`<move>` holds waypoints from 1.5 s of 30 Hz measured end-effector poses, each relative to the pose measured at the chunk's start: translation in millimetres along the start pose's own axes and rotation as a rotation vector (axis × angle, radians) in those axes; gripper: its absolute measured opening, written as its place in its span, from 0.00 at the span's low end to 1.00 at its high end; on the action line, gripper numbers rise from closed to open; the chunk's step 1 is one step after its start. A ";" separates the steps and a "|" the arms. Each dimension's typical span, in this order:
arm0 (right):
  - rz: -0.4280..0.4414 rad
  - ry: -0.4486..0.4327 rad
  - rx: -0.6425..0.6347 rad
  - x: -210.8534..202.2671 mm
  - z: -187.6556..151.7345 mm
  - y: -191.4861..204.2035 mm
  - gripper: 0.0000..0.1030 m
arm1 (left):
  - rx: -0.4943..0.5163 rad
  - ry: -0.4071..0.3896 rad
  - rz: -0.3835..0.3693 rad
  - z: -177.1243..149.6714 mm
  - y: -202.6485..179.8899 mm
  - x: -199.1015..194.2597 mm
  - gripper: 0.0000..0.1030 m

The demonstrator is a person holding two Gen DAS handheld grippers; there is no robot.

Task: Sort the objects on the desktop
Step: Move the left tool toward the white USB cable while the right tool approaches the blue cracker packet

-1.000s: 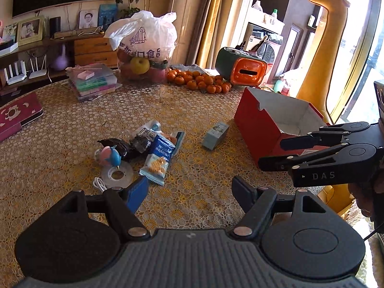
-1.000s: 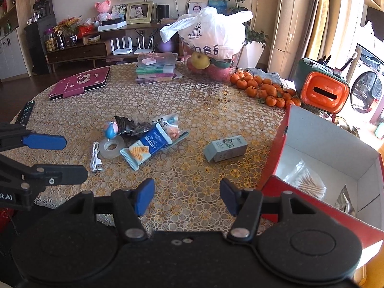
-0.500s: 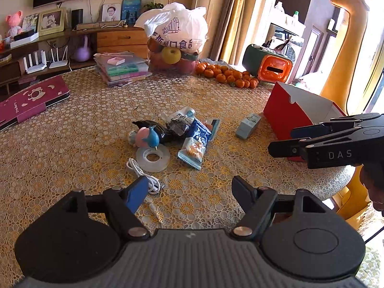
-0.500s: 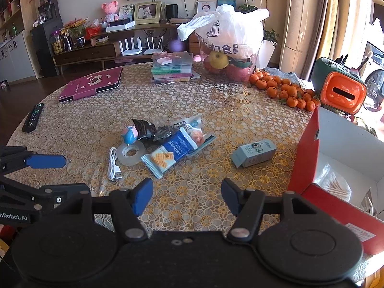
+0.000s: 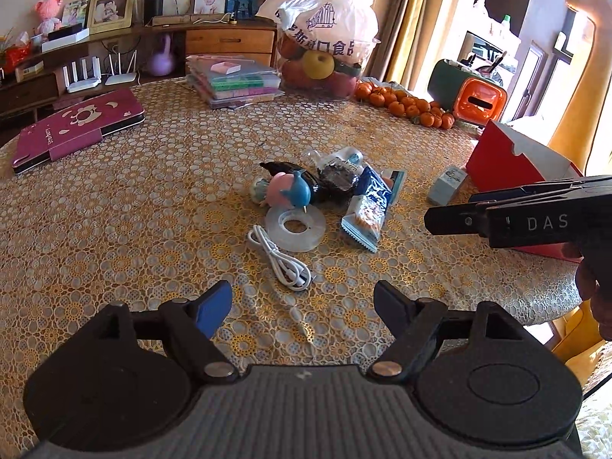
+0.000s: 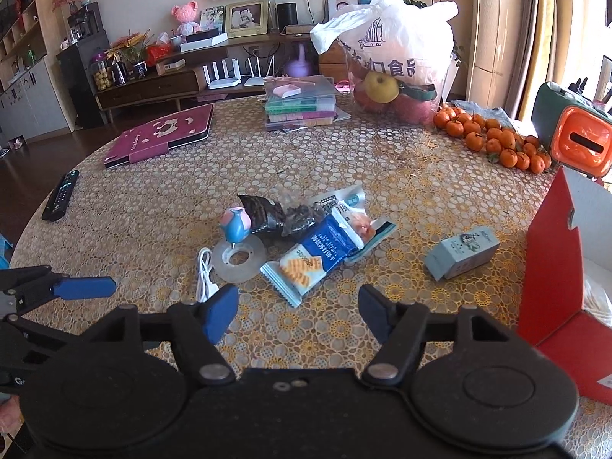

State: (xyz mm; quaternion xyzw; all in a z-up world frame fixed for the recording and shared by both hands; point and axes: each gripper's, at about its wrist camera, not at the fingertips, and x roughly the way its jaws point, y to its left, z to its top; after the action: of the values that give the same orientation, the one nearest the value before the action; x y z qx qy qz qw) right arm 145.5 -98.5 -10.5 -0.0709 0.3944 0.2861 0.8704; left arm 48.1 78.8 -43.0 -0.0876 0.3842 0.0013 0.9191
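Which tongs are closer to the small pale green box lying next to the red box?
Right. The right tongs are nearer: the pale green box lies just ahead and to their right. The left tongs sit farther off, by the white cable. Both are opening with nothing between them.

Bright window light from the right, glare there; fisheye-bent edges, sharp.

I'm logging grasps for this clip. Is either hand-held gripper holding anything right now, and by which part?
Nothing is held. The left hand-held gripper and right hand-held gripper are both opening, with only bare tablecloth between their fingers.
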 end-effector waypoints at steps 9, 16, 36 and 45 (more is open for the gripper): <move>-0.002 0.027 0.041 27.0 3.9 -0.4 0.68 | -0.026 0.006 0.045 -5.3 11.4 14.3 0.85; -0.001 0.046 0.036 39.7 6.8 3.2 0.69 | -0.046 -0.004 0.046 -8.7 16.7 21.2 1.00; -0.021 0.066 0.071 72.9 21.2 11.7 0.69 | -0.118 0.023 0.056 -12.4 31.9 51.3 1.00; -0.080 0.075 0.129 91.6 26.9 3.0 0.69 | -0.082 -0.014 0.072 -2.5 15.6 70.5 1.00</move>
State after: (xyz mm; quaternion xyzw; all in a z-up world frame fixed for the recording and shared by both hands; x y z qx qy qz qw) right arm 209.3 -46.1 -58.6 -0.0409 0.4413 0.2223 0.8685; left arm 95.0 89.1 -97.1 -0.1112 0.3805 0.0509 0.9167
